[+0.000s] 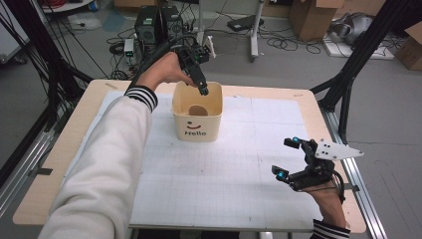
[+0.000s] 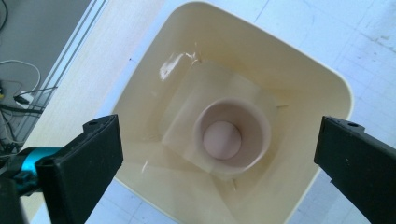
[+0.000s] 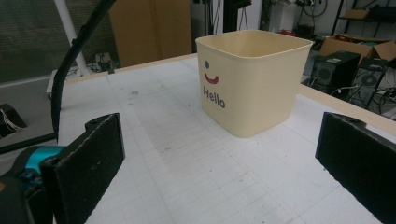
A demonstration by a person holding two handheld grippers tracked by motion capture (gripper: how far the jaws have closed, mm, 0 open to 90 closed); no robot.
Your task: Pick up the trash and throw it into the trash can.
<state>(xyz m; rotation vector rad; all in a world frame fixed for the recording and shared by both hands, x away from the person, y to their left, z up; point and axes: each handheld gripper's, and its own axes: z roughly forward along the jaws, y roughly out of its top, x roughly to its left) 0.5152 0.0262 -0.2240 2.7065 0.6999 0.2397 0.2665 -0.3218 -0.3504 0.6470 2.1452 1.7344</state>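
High view: the left claw point(image 1: 203, 90) is held over the cream bin point(image 1: 197, 130) on the counter point(image 1: 229, 169), jaws spread wide and empty. A small cup point(image 2: 232, 136) is seen upright on the bin's floor. The right claw point(image 1: 287, 158) is released, well apart.

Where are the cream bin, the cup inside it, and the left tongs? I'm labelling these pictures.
cream bin point(image 1: 198, 130): high view, front wall by the "Hello" print.
cup point(image 2: 222, 139): left gripper view, its inner bottom.
left tongs point(image 1: 203, 91): high view, tips over the bin's rim.
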